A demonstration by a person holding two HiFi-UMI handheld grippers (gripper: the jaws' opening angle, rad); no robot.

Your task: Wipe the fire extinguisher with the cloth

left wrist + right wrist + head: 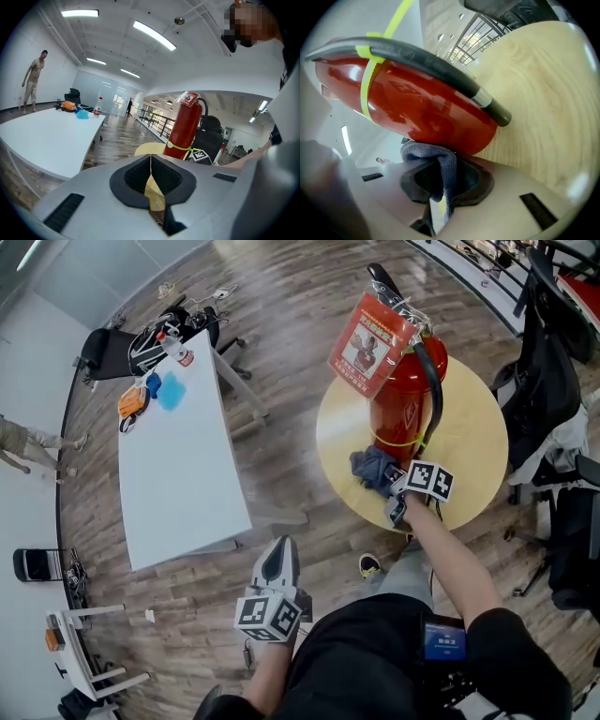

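The right gripper view alone shows the grip: the right tool (439, 180) is clamped on a fold of blue-grey cloth (433, 157). The cloth's bunched end presses against the red shell of the fire extinguisher (412, 108) near its base. A black hose (431, 63) lies along the cylinder, bound to it by a yellow tie (369, 70).

The head view gives the wider layout instead. The extinguisher stands upright on a round wooden worktop (473, 442), with a red tag (367, 345) hanging near its handle. The cloth sits low at its near-left side, and the tool is just behind the cloth, toward the person.

The left tool (278, 554) is held well apart from all this, over the floor between the round worktop and a long white worktop (183, 484). The left gripper view shows its jaws together with nothing between them, and the extinguisher standing ahead, beyond the pads.
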